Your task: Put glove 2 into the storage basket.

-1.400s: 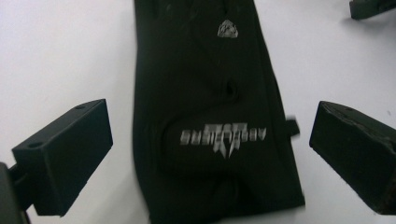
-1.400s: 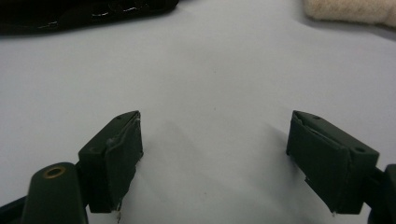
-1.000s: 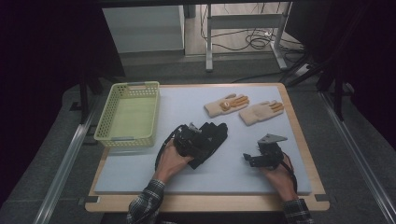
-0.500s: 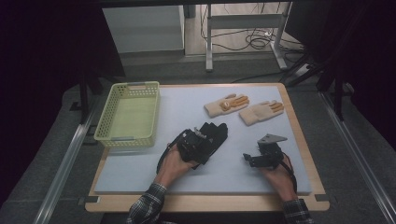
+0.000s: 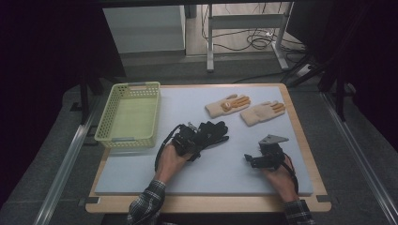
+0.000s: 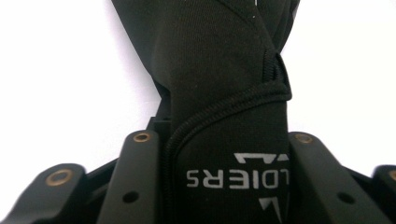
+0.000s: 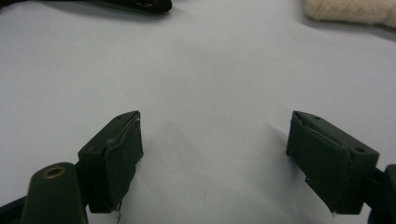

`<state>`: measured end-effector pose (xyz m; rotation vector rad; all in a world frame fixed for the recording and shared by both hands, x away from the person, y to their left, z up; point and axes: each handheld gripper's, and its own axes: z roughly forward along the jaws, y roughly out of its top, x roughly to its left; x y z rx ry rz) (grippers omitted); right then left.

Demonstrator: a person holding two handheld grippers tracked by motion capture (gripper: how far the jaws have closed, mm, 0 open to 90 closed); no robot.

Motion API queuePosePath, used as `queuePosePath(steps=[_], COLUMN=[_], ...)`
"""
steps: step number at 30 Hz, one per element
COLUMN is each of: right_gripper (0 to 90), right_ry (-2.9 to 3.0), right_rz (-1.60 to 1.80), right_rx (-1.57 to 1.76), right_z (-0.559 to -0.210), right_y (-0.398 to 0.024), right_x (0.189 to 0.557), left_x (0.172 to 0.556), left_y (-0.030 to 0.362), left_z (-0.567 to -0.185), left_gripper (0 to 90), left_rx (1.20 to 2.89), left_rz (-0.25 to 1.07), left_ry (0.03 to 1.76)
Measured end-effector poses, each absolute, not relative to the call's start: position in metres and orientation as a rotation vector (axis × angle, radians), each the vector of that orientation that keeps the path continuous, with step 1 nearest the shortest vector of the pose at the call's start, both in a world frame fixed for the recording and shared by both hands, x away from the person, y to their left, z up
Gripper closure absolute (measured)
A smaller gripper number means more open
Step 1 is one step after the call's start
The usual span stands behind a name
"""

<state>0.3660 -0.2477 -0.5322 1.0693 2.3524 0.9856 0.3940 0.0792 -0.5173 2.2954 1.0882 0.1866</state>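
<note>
1. The tabletop (image 5: 141,178) carries a pale grey mat, and all the things lie on this mat.
2. The green basket (image 5: 105,123) stands at the left far corner of the mat. I see nothing inside it.
3. Two beige gloves (image 5: 228,104) lie side by side at the far right part of the mat, well apart from both grippers. One of them has orange fingers.
4. The black glove (image 5: 212,131) lies near the middle of the mat, to the right of the basket, with its cuff toward the person.
5. The left gripper (image 5: 187,140) is at the cuff of the black glove. Its jaws have just been closing, and now they squeeze the cuff from both sides; in the left gripper view the fabric with white letters (image 6: 233,175) is bunched between them. One second ago, in the high view, the jaws were wide around the glove. I judge that the grasp is now made, so the glove can be lifted, probably toward the basket.
6. The right gripper (image 5: 256,158) rests on the mat at the right, near the person. Its jaws stand wide apart and hold nothing; between them is only bare mat.
</note>
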Motion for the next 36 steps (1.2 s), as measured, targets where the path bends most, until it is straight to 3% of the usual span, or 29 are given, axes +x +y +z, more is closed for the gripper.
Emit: queuePosePath(steps=[11,21,36], right_gripper=[17.9,17.9,17.9], right_ry=[2.353,2.352,2.351], right_rz=[0.985,0.984,0.985], right_rx=[1.069,1.067,1.066], right_z=[-0.532,-0.532,-0.532], right_y=[-0.248,-0.248,-0.248], right_x=[0.366,0.366,0.366], left_x=[0.394,0.399,0.41], left_y=[0.09,0.106,0.171], left_z=[-0.503,-0.456,-0.409], left_gripper=[66.8,66.5,65.7], left_rx=[2.23,2.173,2.072], left_rz=[0.241,0.372,0.545], left_ry=[1.107,1.155,1.311])
